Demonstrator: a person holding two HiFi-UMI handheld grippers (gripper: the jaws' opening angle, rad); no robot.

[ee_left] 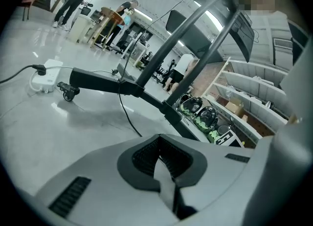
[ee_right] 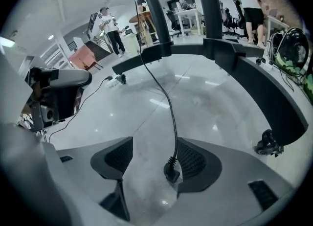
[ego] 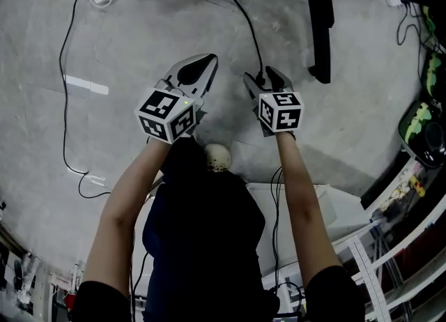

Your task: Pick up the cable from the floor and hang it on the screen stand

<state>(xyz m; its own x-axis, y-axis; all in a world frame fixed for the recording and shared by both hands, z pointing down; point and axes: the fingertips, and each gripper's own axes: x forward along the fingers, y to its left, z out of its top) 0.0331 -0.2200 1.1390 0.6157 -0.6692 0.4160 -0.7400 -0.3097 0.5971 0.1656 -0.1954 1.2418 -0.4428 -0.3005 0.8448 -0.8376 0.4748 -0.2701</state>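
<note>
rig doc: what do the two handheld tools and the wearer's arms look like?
The left tool and right tool are light grey tapered shells with dark ribbed pads inside. Each carries a white cube printed with black square markers. The person wears short dark sleeves.

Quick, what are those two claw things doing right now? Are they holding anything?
Left gripper: closed, holding nothing.
Right gripper: open, cable plug between its fingers, not clamped.
</note>
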